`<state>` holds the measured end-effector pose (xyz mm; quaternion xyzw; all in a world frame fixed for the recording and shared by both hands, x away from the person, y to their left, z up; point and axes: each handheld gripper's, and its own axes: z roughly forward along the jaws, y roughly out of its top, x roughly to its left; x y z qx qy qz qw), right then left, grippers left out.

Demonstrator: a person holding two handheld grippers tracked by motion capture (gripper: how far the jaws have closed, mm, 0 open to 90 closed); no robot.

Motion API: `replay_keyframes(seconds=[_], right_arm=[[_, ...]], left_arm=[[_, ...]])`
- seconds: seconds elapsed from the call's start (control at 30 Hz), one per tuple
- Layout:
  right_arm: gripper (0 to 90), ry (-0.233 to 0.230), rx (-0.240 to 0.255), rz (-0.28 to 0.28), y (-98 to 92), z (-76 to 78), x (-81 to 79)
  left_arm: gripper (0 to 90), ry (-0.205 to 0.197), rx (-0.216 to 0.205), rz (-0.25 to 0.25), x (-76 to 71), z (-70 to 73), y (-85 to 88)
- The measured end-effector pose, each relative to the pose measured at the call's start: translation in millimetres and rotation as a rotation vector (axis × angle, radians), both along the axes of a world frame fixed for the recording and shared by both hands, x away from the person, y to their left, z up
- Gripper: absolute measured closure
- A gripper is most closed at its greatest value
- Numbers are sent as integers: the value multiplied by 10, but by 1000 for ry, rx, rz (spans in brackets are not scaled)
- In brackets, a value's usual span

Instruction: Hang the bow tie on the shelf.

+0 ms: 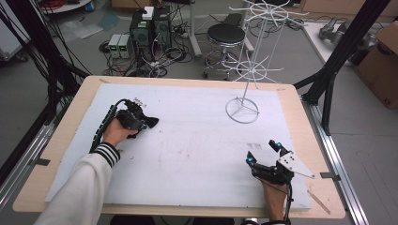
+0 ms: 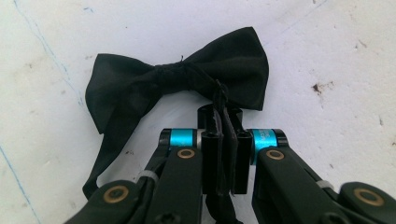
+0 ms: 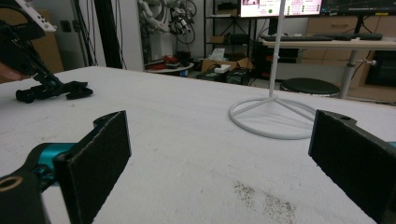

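A black bow tie (image 2: 177, 81) lies flat on the white foam mat (image 1: 197, 140) at the left. My left gripper (image 2: 223, 135) is shut on the bow tie's black strap, which runs down between the jaws. From above, the left gripper (image 1: 141, 123) sits over the bow tie (image 1: 151, 122). My right gripper (image 1: 264, 153) rests at the mat's front right, jaws wide apart with nothing between them. In the right gripper view its pads (image 3: 100, 154) frame the bare mat, and the bow tie (image 3: 77, 89) shows far off at the left.
A white wire display stand (image 1: 242, 110) rises from a ring base at the mat's back right; its base ring (image 3: 273, 119) lies ahead of the right gripper. Beyond the table are a stool (image 1: 226, 35), computers and cables on the floor.
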<state>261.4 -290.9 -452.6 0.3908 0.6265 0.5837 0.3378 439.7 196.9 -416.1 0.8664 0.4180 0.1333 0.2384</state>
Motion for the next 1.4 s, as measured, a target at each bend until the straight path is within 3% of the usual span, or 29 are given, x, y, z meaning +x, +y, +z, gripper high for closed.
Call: replay_keyframes(seconds=[0.33, 0.47, 0.7, 1.13, 1.27, 1.3, 1.4], right_arm=[[46, -3, -1, 0, -2, 0, 1], [46, 0, -1, -1, 0, 0, 0], [46, -5, -2, 0, -4, 0, 4], [46, 0, 0, -1, 0, 0, 0], [46, -4, -2, -1, -3, 0, 4], [46, -5, -3, -1, -3, 0, 4], [46, -6, -1, 1, -4, 0, 5]], left_arm=[[866, -33, -25, 12, -13, 61, 22], [867, -42, -56, 26, -20, 88, 37], [868, -94, -100, 18, -60, 182, 40], [870, -280, -325, 56, -178, 437, 32], [871, -305, -343, 55, -191, 481, 17], [872, -314, -367, 61, -202, 507, 4], [872, -311, -386, 63, -199, 544, -15]])
